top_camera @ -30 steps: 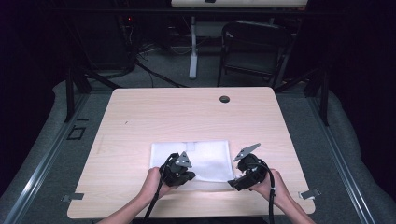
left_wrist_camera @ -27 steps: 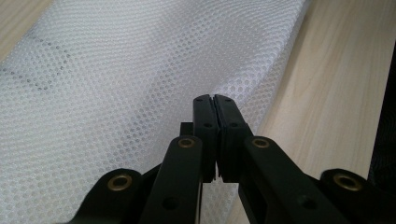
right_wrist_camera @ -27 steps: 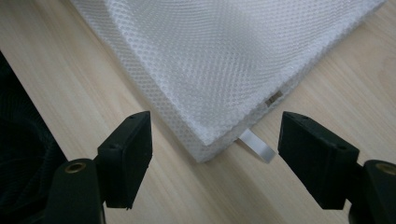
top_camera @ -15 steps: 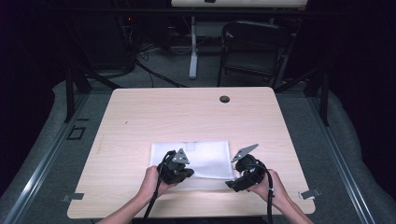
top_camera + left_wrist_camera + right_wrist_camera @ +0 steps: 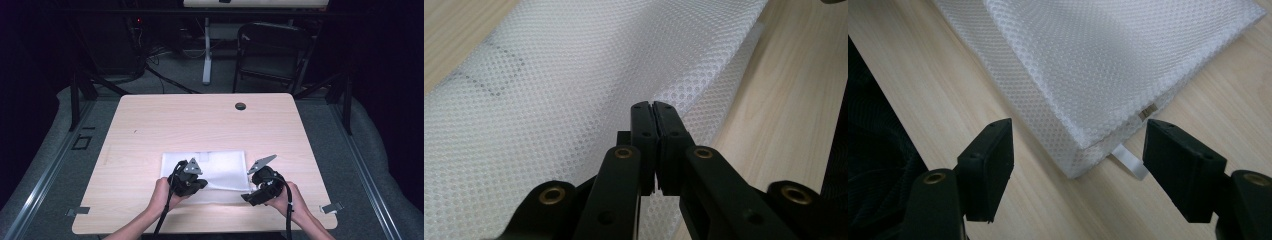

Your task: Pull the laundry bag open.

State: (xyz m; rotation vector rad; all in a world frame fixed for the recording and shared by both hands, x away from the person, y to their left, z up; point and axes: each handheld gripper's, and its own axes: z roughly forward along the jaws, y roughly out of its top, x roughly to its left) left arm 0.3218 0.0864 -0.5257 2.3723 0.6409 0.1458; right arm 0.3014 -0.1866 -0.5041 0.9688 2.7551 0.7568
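Observation:
A white mesh bag lies folded flat on the near half of the wooden table. My left gripper is at the bag's near left part. In the left gripper view its jaws are pressed together on the edge of the mesh bag's upper layer, which lifts slightly off the layer beneath. My right gripper is at the bag's near right corner. In the right gripper view it stands open, a jaw on each side of the mesh corner without touching it. A short white ribbon tab sticks out of that corner.
A round cable hole sits near the table's far edge. A dark folding chair and cables stand beyond the table. The table's near edge runs close behind both hands, and its dark drop-off shows beside the right jaw.

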